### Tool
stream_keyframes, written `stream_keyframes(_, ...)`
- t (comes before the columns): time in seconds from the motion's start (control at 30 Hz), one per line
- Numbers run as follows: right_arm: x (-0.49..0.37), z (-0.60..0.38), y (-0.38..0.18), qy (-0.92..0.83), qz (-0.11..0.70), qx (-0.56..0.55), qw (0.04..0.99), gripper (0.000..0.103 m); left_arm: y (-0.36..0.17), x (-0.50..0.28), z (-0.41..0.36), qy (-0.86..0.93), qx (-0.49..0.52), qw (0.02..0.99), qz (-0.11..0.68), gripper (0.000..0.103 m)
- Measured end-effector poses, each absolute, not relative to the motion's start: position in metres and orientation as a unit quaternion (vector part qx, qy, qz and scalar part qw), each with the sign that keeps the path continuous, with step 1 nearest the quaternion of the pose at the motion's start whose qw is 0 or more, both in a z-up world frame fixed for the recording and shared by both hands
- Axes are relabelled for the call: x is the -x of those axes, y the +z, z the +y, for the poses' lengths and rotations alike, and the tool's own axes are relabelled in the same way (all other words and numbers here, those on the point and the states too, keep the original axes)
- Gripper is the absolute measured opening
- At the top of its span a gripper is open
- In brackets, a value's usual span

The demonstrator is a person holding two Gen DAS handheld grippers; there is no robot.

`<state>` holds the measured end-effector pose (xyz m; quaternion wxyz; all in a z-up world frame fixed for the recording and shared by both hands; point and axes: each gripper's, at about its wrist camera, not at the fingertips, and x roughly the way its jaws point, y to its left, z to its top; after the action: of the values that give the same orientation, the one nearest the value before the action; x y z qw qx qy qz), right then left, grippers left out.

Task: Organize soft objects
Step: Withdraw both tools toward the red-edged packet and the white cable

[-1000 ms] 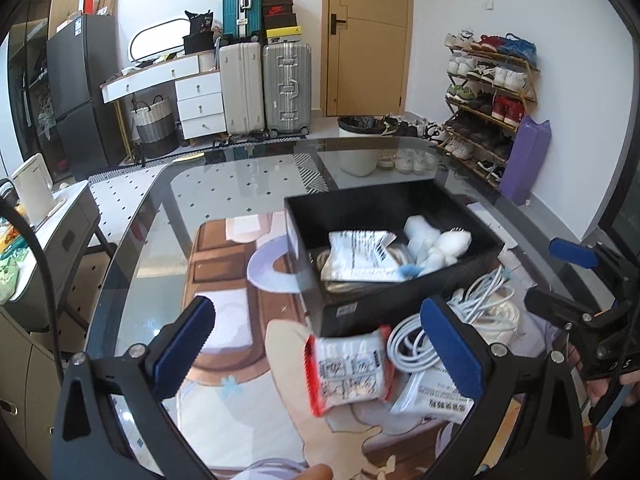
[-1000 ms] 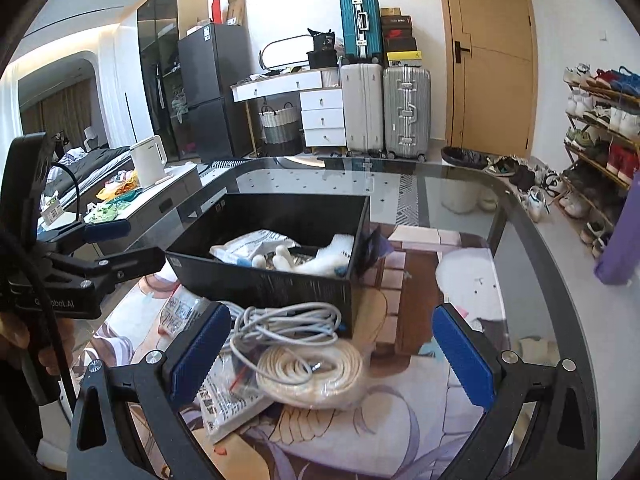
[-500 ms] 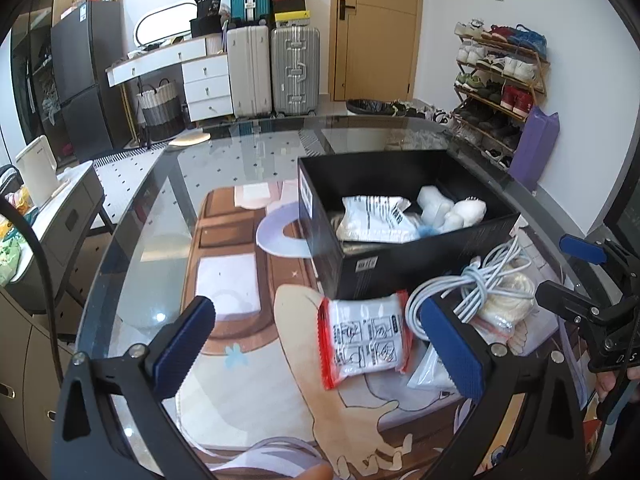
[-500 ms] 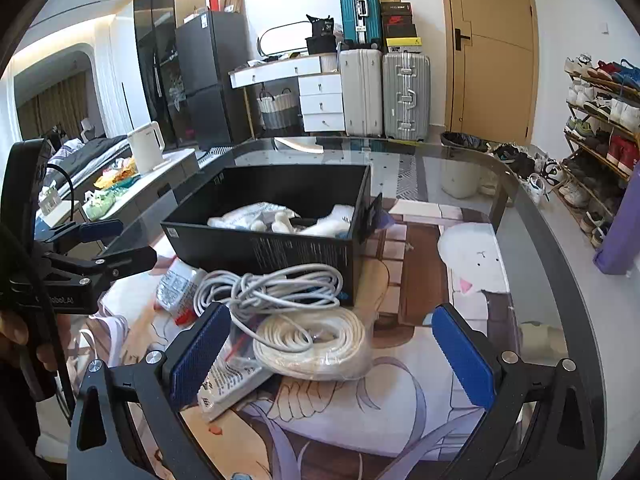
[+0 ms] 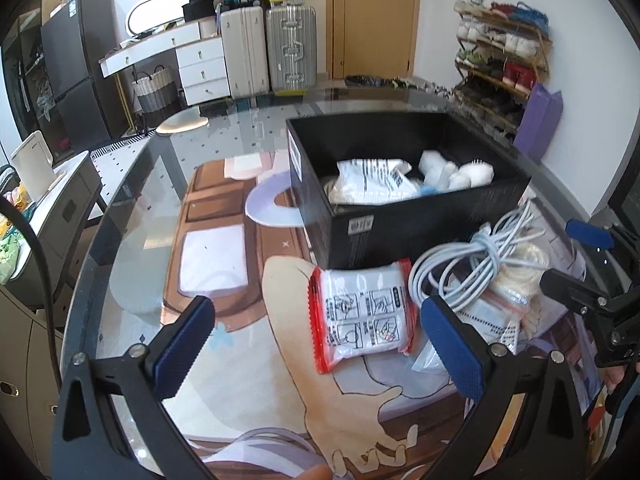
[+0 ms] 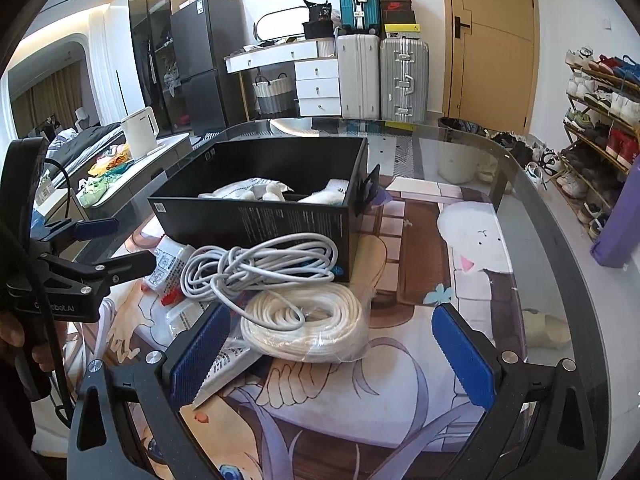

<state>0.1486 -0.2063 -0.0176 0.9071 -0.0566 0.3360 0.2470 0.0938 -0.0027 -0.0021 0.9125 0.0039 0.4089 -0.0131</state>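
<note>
A black box [image 5: 404, 220] on the glass table holds a white packet [image 5: 368, 184] and white soft items [image 5: 452, 170]. In front of it lie a red-edged white packet [image 5: 362, 314], a grey cable bundle [image 5: 460, 268] and a bagged white rope coil [image 6: 308, 326]. My left gripper [image 5: 316, 352] is open and empty, just short of the red-edged packet. My right gripper [image 6: 332, 350] is open and empty, with the rope coil between its fingers' line. The box [image 6: 260, 216] and cable [image 6: 256, 268] also show in the right wrist view.
More flat plastic bags [image 5: 492, 320] lie under the cable and rope. The glass table [image 5: 132, 216] covers a printed mat. Suitcases [image 6: 384, 76], a drawer unit, a fridge and a shoe rack [image 6: 600, 112] stand beyond the table.
Both grippers have drawn back from the box and dropped lower toward the table. The red-edged packet, cable and rope now sit nearer the fingers. Both stay open.
</note>
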Motion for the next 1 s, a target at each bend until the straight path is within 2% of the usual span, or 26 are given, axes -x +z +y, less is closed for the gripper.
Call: stream_keyframes(1.0, -0.165, -0.171, -0.018, 0.285, 0.349, 0.057, 0.891, 0.102, -0.022, -0.104, -0.011, -0.019, -0.031, 0.893, 0.448, 0.103)
